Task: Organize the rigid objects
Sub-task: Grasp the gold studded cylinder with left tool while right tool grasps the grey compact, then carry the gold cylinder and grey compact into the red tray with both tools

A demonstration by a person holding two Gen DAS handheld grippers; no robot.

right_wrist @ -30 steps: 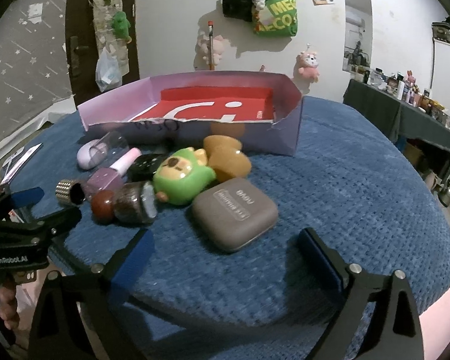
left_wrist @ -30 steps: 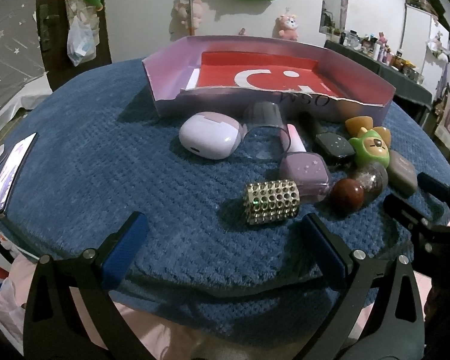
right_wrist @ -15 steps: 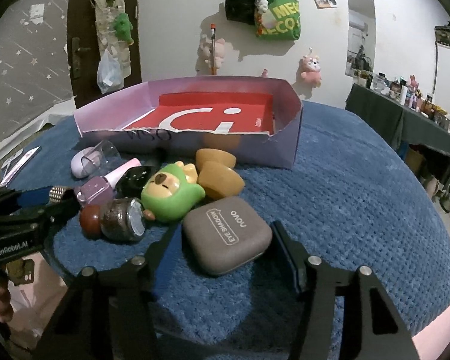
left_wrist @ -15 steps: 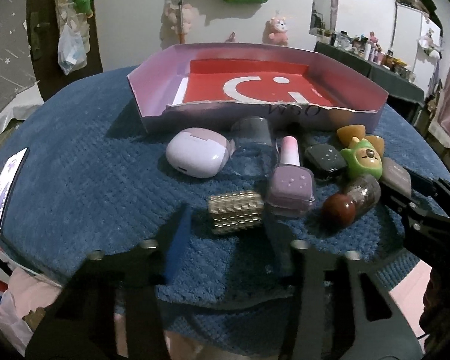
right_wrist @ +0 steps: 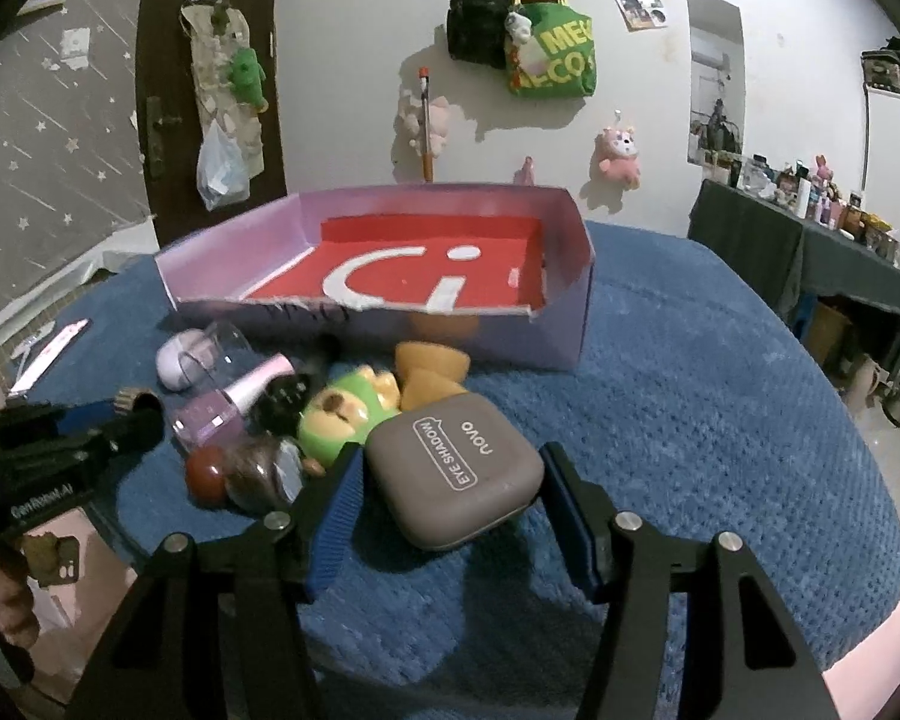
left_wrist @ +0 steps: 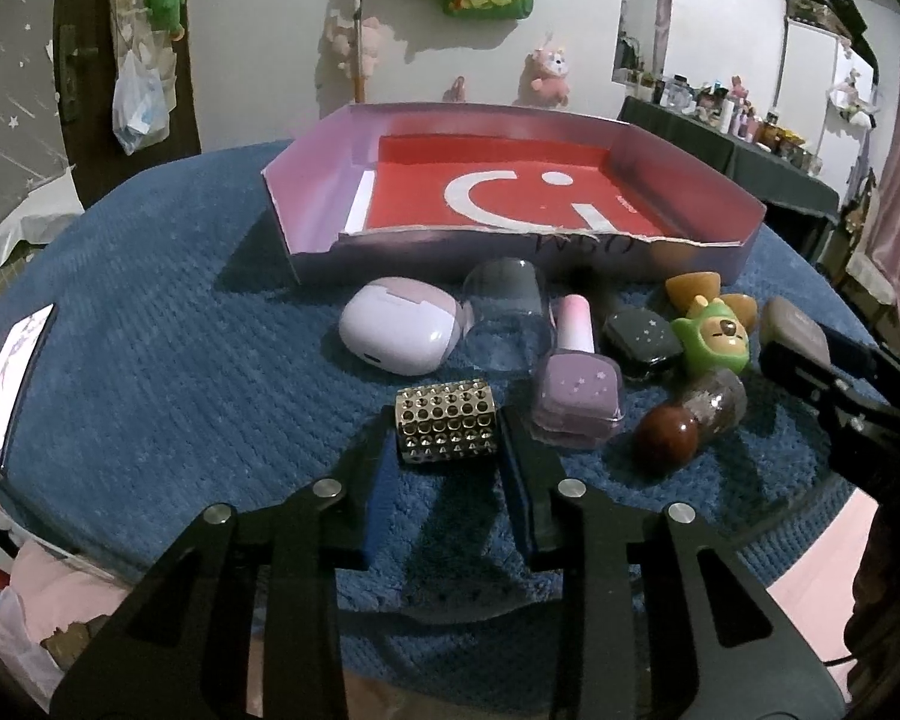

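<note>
Tongs of the left hand point(left_wrist: 447, 429) pinch the studded gold cylinder point(left_wrist: 447, 420) at the near edge of the clutter; right tongs point(right_wrist: 450, 480) bracket the grey eye-shadow case point(right_wrist: 456, 468), seemingly gripping it, though contact looks loose. Both should lift straight up, clearing the nail-polish bottle point(left_wrist: 576, 384) and green figurine point(right_wrist: 345, 414), then travel far into the purple box point(left_wrist: 306, 228), whose red floor holds nothing visible.

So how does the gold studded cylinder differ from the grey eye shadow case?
The gold studded cylinder is a small spiky roll lying on its side; the grey eye shadow case is a smooth, flat, rounded square with printed text. Each lies on the blue cloth between one gripper's fingers.
</note>
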